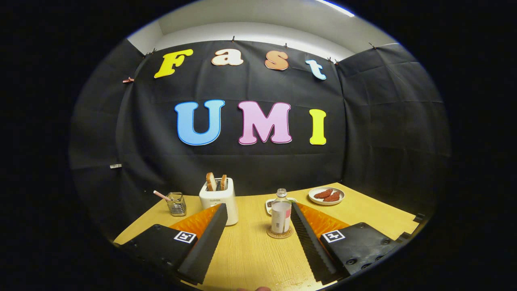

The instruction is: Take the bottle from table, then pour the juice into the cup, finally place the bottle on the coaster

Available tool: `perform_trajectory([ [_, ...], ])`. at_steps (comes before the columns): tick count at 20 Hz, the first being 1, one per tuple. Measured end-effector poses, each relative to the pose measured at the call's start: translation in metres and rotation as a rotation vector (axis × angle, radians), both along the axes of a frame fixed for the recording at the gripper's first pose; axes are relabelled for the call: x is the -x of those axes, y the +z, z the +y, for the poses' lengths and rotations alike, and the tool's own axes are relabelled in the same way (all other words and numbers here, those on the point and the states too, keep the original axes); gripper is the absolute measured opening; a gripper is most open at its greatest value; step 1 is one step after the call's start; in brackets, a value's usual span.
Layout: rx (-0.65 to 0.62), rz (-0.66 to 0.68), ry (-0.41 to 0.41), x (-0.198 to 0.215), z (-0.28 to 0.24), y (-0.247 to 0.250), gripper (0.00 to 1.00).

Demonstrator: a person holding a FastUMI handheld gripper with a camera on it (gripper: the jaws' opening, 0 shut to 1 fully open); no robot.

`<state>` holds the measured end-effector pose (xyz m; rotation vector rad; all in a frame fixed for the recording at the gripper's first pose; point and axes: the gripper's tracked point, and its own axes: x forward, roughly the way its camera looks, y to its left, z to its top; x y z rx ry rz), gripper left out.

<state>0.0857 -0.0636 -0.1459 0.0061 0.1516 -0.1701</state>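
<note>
Now the tool (257,210) hangs low over the near edge of the wooden desk (250,250), its two fingers spread wide apart and gripping nothing. The bottle (281,216) stands upright on a round cork coaster (279,233), between the fingertips but closer to the right finger (311,242), and it seems to sit just clear of it rather than touching. The bottle is clear with a pale label, and its cap is on. Just behind the bottle, partly hidden by it, sits a small white cup (269,205); what it holds is too small to tell. Beside the tip of the left finger (206,242) stands a white toaster (218,199) with two slices of bread sticking up from its slots. Farther toward the left edge of the desk is a small glass container (176,203) with a pink stick leaning out of it. Near the far right corner lies a white plate (326,195) holding two reddish-brown sausages (327,195). Some wet drops glisten on the desk at the near edge, between the fingers.
</note>
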Motion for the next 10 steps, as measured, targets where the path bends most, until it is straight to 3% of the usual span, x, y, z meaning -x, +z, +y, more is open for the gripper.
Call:
perform_trajectory([
  [10, -0.014, 0.009, 0.100, 0.025, -0.018, 0.035, 0.97],
])
